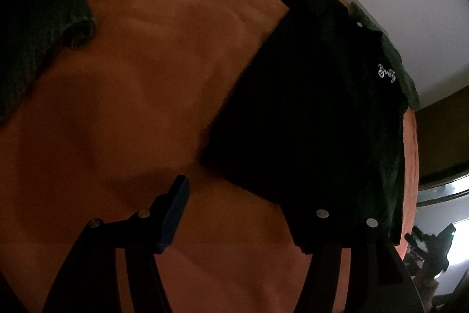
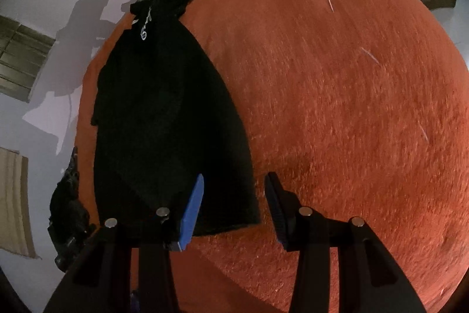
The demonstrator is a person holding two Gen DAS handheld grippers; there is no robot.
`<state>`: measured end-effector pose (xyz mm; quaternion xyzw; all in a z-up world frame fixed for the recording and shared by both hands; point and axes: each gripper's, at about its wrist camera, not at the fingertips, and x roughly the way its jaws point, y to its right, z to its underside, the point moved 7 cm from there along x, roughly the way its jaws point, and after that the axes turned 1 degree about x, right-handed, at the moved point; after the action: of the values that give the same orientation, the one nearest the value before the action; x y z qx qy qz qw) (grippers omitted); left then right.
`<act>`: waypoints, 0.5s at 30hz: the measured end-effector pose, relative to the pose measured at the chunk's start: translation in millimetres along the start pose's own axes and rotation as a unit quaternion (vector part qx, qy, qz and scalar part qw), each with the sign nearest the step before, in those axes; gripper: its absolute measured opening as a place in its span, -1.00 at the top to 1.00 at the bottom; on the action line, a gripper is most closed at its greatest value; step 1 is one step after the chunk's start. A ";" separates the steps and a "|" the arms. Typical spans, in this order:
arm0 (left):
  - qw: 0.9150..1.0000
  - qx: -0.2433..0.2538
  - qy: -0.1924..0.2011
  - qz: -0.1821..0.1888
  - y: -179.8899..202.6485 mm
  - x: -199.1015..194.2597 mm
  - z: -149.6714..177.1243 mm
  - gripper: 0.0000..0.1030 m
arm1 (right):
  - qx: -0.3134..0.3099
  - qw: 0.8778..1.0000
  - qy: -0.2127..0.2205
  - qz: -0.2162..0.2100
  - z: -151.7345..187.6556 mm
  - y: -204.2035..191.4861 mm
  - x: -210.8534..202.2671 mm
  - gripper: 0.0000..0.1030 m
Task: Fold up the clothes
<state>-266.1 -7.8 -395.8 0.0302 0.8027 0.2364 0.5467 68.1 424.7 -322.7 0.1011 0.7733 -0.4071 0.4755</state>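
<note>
Lying as a narrow, flat rectangle along one edge of the orange bed cover (image 2: 337,107), a black garment (image 2: 164,119) with a small white printed mark near its far end looks already folded lengthwise, its near short edge squared off just ahead of both tools. A second dark green garment (image 1: 41,28) sits crumpled at the cover's far left corner in the left wrist view, and a green cloth edge shows under the black piece's far side. The left gripper (image 1: 243,213) hovers over the near edge with its jaws spread wide, holding nothing; its right finger overlaps the black cloth's near corner in the picture, though contact cannot be confirmed. The right gripper (image 2: 234,207) also stands open and empty, its left finger over the garment's near edge, its right finger over bare cover just beside it. By appearance, the scene fits either a pause between folds of the black piece or a release after its last fold. A further fold would call for pinching both near corners and carrying them toward the printed end.
</note>
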 end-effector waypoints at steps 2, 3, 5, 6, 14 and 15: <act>1.000 0.001 0.002 0.002 -1.0 -1.3 -4.3 -0.23 | 0.003 1.000 -0.003 0.002 2.9 2.4 -1.9 0.18; 1.000 0.001 0.003 0.000 -1.9 0.3 -6.2 -0.23 | 0.004 1.000 -0.004 0.003 3.2 2.9 -2.9 0.18; 1.000 -0.001 0.001 -0.002 -5.4 2.1 -5.3 -0.23 | 0.006 1.000 -0.006 0.003 2.7 3.4 -3.5 0.18; 1.000 -0.002 0.000 -0.001 -5.8 2.4 -4.6 -0.23 | 0.009 1.000 -0.007 0.002 2.6 3.8 -4.0 0.18; 1.000 -0.008 -0.008 0.007 -9.6 4.5 0.3 -0.23 | 0.034 0.999 -0.025 -0.019 12.2 8.9 -1.8 0.18; 1.000 -0.008 -0.009 0.008 -10.0 4.8 0.9 -0.23 | 0.040 0.999 -0.029 -0.020 13.9 10.2 -0.1 0.18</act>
<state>-265.1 -14.9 -404.4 0.0342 0.7953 0.2473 0.5524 82.8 421.3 -331.1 0.0933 0.7441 -0.4500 0.4849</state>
